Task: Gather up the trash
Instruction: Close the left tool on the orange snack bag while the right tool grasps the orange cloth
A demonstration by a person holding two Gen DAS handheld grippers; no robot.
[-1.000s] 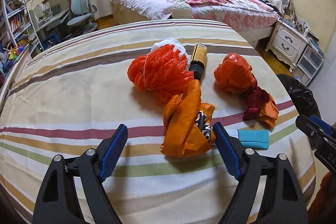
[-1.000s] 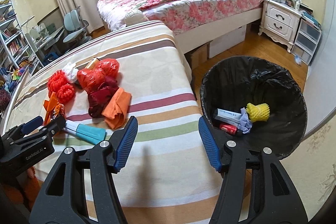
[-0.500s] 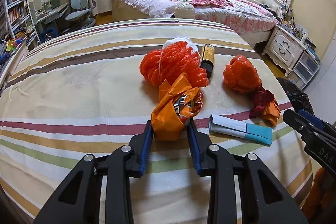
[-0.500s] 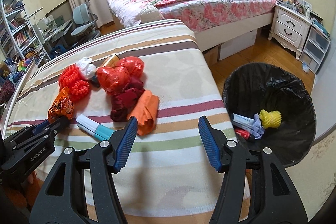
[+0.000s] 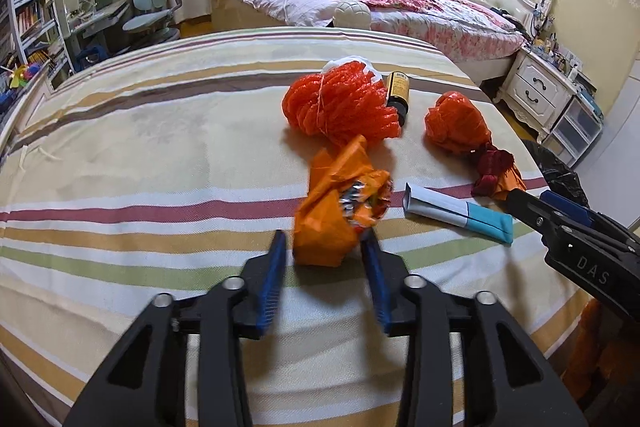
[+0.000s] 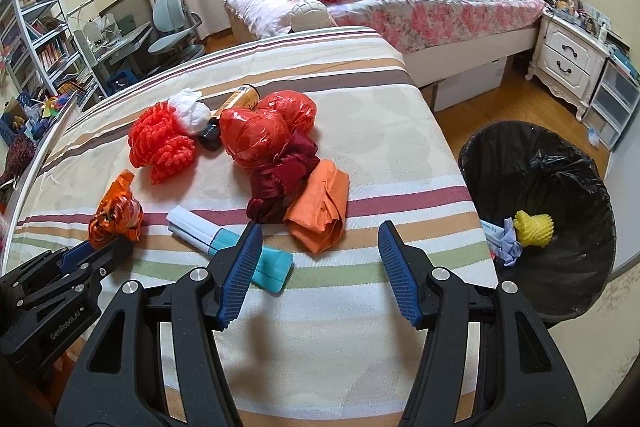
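The left gripper (image 5: 324, 269) pinches the near end of a crumpled orange wrapper (image 5: 340, 203) with shiny foil showing inside, its blue ribbed pads pressed against the crinkled plastic. The right gripper (image 6: 320, 267) hangs spread wide above the striped cloth of the surface (image 6: 360, 131), holding nothing. Just beside the wrapper lies a flat white-and-teal tube (image 5: 456, 215). Farther out sit a frilly red-orange foam net (image 5: 340, 105), a glossy red plastic bag (image 6: 264, 131) knotted to dark red fabric, and a folded orange piece (image 6: 320, 211). Right of the surface, on the wooden floor, stands a round bin (image 6: 560, 167) with a black liner, holding a yellow foam net (image 6: 534, 223).
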